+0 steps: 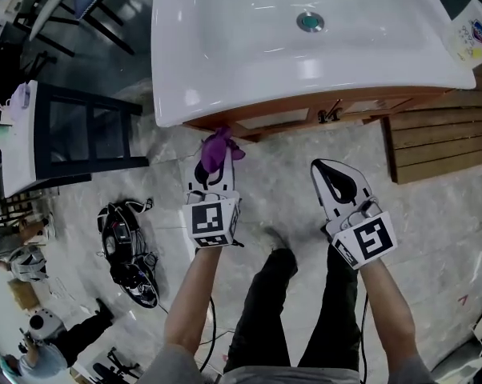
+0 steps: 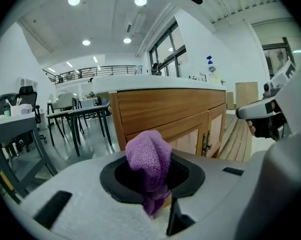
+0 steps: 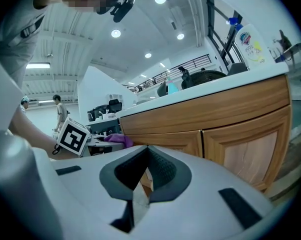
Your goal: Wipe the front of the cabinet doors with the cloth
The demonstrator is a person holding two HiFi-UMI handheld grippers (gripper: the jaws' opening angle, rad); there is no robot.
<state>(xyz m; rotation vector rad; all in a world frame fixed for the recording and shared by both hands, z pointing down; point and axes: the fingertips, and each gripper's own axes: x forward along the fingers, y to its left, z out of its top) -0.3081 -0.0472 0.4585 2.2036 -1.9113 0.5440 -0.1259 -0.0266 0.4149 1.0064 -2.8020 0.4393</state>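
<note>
**Cloth gripped, door fronts not yet wiped**

The left tool [image 1: 212, 173] is pinching the purple cloth [image 1: 218, 149], and a bunched wad stands proud of the jaws — held so, I judge, to present a soft face to the wood. The cloth sits close under the white basin [image 1: 249, 54], just short of the cabinet doors [image 1: 283, 119]; no view confirms contact. The right tool [image 1: 335, 181] hangs beside it with jaws pressed together on nothing — clear of the doors, likely so the wiping side has room.
</note>
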